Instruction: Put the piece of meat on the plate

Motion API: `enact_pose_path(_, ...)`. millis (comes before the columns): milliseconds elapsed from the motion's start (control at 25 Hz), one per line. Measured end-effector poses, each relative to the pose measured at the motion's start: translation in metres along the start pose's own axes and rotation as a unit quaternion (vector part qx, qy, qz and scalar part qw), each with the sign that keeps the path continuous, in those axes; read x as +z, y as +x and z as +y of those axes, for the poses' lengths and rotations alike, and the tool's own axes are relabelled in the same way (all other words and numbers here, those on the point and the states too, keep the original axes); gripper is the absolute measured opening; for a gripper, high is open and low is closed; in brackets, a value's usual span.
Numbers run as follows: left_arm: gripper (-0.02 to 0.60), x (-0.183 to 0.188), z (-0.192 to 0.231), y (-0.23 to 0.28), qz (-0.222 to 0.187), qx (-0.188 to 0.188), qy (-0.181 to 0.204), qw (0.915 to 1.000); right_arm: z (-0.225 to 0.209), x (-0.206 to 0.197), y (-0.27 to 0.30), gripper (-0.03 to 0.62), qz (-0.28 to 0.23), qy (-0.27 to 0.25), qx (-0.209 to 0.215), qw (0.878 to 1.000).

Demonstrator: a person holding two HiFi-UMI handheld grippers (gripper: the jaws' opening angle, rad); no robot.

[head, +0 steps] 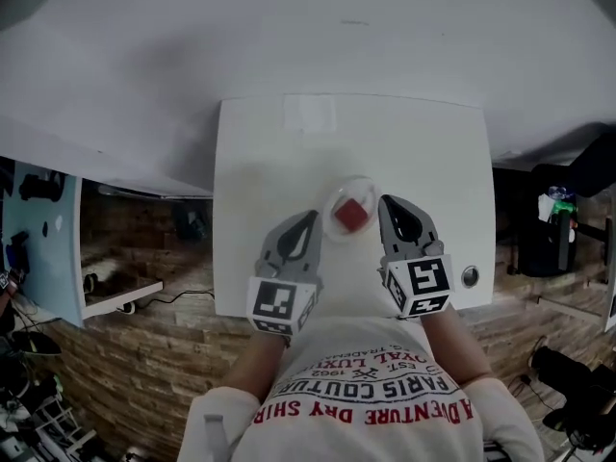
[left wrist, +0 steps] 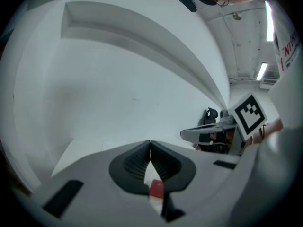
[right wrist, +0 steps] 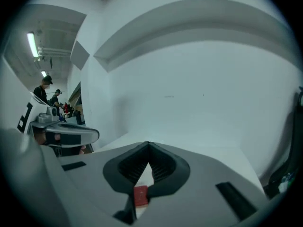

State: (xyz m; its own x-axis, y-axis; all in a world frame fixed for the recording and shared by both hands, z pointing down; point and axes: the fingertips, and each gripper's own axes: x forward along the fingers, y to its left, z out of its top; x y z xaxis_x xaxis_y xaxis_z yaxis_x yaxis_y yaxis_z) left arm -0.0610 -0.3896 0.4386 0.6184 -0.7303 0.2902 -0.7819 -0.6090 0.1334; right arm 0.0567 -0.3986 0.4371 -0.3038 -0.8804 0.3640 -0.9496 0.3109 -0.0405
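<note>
While the red, cube-shaped piece of meat [head: 350,216] lies on the small round white plate [head: 356,185] on the white tabletop [head: 260,142], the left gripper [head: 312,216] and right gripper [head: 386,201] flank it, the 2 clenched and empty.

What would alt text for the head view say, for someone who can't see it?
A red piece of meat lies on a plate on a white table. The left gripper and right gripper flank the plate, both shut and empty.

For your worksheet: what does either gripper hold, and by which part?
Nothing: left gripper and right gripper are shut empty; meat lies on the plate.
</note>
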Motion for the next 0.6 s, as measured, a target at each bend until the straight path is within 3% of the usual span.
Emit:
enact_pose_path(120, 0.006, 0.028, -0.006, 0.0, -0.031, -0.005, 0.015, 0.9994, -0.001, 0.024, -0.017, 0.012, -0.038, -0.022, -0.011, 0.999)
enact_pose_path(280, 0.006, 0.053, -0.017, -0.006, -0.058, -0.011, 0.031, 0.9978, 0.001, 0.045, -0.036, 0.012, -0.067, -0.013, -0.012, 0.998)
enact_pose_path(600, 0.006, 0.072, -0.029, -0.012, -0.078, -0.013, 0.041, 0.996, 0.004, 0.069, -0.051, 0.012, -0.095, -0.013, -0.009, 0.995)
